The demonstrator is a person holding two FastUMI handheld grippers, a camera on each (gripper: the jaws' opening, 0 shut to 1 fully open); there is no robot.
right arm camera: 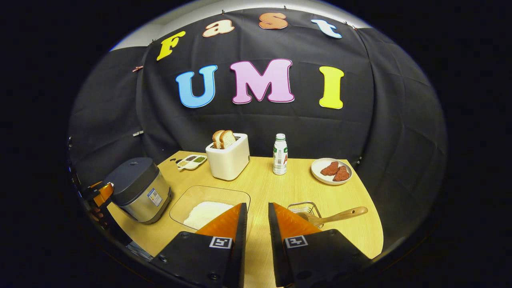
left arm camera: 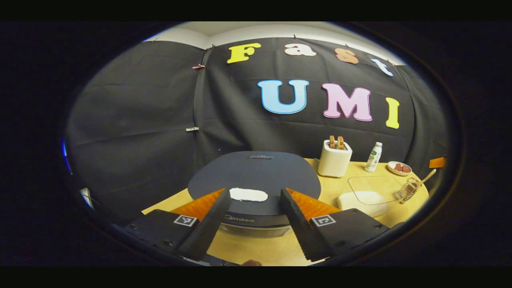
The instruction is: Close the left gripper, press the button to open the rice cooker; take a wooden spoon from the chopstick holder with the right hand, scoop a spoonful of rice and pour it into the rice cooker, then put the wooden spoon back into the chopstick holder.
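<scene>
1. Left gripper (left arm camera: 255,208) has its two fingers spread apart, nothing between them, and hangs just in front of the one rice cooker (left arm camera: 254,180), whose lid is down; a white button (left arm camera: 248,195) sits at the lid's front edge, between the fingers.
2. Right gripper (right arm camera: 256,224) is slightly open, a narrow gap between its fingers, empty, above the near edge of the counter (right arm camera: 280,188).
3. One wooden spoon (right arm camera: 334,217) lies tilted in the one wire chopstick holder (right arm camera: 304,209), its handle reaching toward the counter's right edge, just right of the right gripper.
4. One clear glass dish of rice (right arm camera: 208,210) sits between the rice cooker and the chopstick holder.
5. At the back: one white toaster (right arm camera: 229,160) with two bread slices, one bottle (right arm camera: 280,155), one plate (right arm camera: 331,171) with two reddish pieces, one small divided tray (right arm camera: 192,161).
6. Bare counter lies in the middle, between the bottle and the right gripper.
</scene>
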